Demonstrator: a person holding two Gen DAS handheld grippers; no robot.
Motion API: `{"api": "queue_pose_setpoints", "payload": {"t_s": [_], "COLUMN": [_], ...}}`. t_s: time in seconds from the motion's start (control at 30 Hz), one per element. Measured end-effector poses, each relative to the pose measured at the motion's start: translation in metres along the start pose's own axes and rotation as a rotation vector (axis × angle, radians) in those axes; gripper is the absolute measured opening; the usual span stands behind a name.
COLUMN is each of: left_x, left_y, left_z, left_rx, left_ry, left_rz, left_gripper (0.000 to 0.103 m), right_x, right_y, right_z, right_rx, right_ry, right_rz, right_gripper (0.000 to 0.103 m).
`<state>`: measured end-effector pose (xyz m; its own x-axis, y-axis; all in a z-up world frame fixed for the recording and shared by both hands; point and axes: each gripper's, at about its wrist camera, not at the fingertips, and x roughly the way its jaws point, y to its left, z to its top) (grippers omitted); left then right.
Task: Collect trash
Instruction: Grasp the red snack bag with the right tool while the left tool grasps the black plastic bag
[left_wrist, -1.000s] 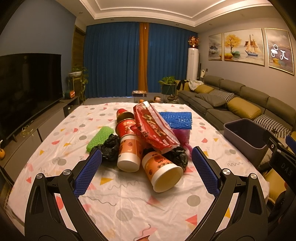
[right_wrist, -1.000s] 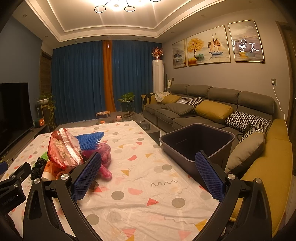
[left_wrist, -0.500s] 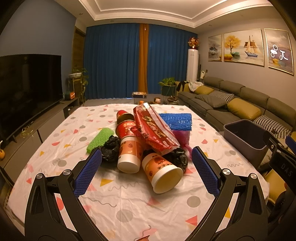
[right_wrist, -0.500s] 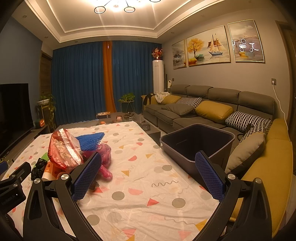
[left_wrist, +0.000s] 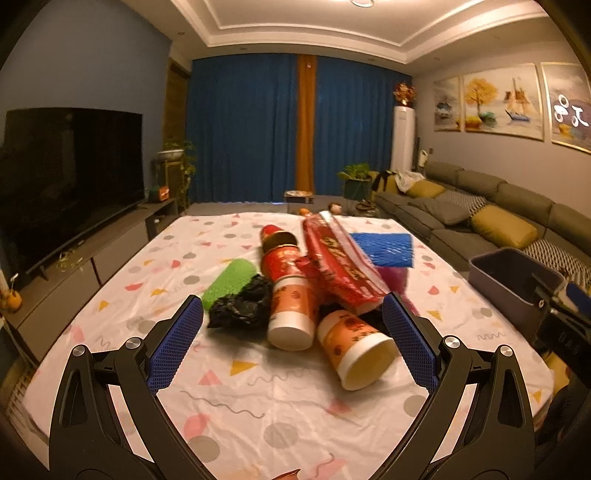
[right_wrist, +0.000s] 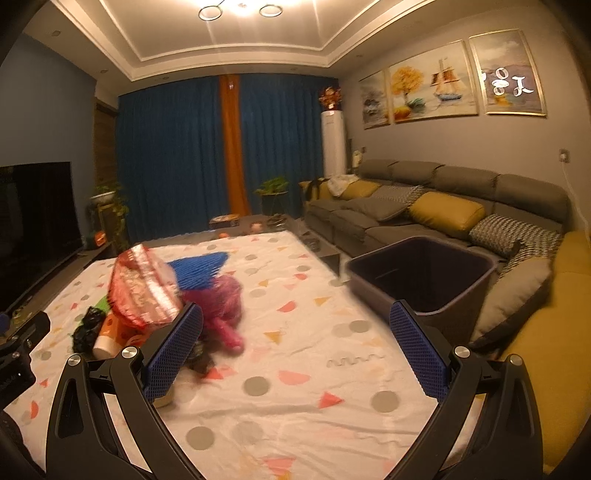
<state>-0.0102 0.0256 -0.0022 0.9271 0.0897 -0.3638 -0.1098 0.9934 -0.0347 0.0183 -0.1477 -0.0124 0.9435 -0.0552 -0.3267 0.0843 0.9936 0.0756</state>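
Left gripper spread wide, holding nothing; right gripper likewise agape and unloaded. Trash pile on the table, 12 o'clock of left gripper: cups, red bag, black bag partly buried. Bin at 1 o'clock in right view, bottom hidden. Right view motion-blurred; pink item unclear.

We see a dim living room: deep blue floor-length curtains with an orange centre panel on the far wall, a black flat television on a low grey cabinet beyond the worktop's left edge, a grey sectional sofa with mustard cushions beyond its right edge, gold-framed paintings above, and lit ring ceiling lights.
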Motion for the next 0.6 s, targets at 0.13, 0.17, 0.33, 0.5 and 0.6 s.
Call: {"api": "queue_pose_setpoints", "payload": {"t_s": [0.13, 0.17, 0.33, 0.5, 0.6], "left_x": [0.006, 0.007, 0.017, 0.027, 0.036], "left_y": [0.016, 0.020, 0.041, 0.059, 0.069], "left_z": [-0.003, -0.004, -0.004, -0.003, -0.003], "left_rx": [-0.017, -0.022, -0.045, -0.058, -0.073], "left_ry": [-0.010, -0.010, -0.011, -0.007, 0.008], "left_rz": [0.053, 0.063, 0.100, 0.125, 0.127], "left_gripper": [0.096, 0.096, 0.096, 0.090, 0.084], "right_x": [0.011, 0.013, 0.038, 0.068, 0.084], "right_y": [0.021, 0.027, 0.069, 0.110, 0.128], "right_z": [-0.004, -0.006, -0.013, -0.021, -0.022], "right_rx": [-0.035, -0.044, -0.098, -0.174, -0.209], "right_ry": [-0.013, -0.011, 0.026, 0.077, 0.102], "right_rz": [0.079, 0.099, 0.218, 0.279, 0.300], "right_gripper": [0.098, 0.098, 0.096, 0.089, 0.077]}}
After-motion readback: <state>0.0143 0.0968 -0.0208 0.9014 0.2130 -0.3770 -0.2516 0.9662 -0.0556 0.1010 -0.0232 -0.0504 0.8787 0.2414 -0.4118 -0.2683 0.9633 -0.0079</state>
